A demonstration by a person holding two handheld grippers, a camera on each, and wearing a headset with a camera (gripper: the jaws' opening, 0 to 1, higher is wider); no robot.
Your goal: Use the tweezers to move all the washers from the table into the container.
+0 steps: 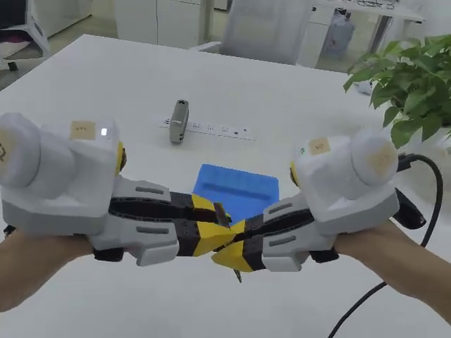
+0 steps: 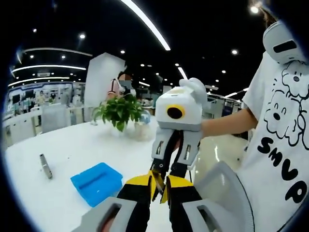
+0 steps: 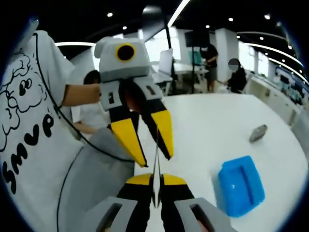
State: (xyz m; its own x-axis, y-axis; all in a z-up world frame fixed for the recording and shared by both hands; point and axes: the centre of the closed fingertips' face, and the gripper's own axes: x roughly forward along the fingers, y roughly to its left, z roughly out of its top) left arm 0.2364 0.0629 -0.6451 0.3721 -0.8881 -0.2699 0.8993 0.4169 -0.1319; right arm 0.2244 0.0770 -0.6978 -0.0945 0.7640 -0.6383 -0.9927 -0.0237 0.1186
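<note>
In the head view the two grippers meet tip to tip over the white desk (image 1: 106, 77). The left gripper (image 1: 215, 227) comes in from the left and the right gripper (image 1: 238, 246) from the right. Their yellow ends overlap, so from this view I cannot tell how each one stands.

The right gripper view makes it more clear. The right gripper is clenched on the tweezers (image 3: 156, 164). They stand as a thin metal strip out of the narrow gap between its yellow tips. They reach up between the fingers (image 3: 128, 137) of the left gripper, which are spread apart on both sides of the strip, so the left gripper is released. I cannot tell if these fingers touch the tweezers.

The blue container (image 1: 236, 189) lies flat on the desk just behind the meeting point of the grippers. A white power strip (image 1: 215, 129) with a grey object (image 1: 180, 121) at its end lies farther back, and a green plant (image 1: 409, 81) is at the right edge.

The two gripper views show also the person (image 2: 282, 145) in a white printed T-shirt, and a black cable (image 3: 67, 128) hanging from the left gripper.
</note>
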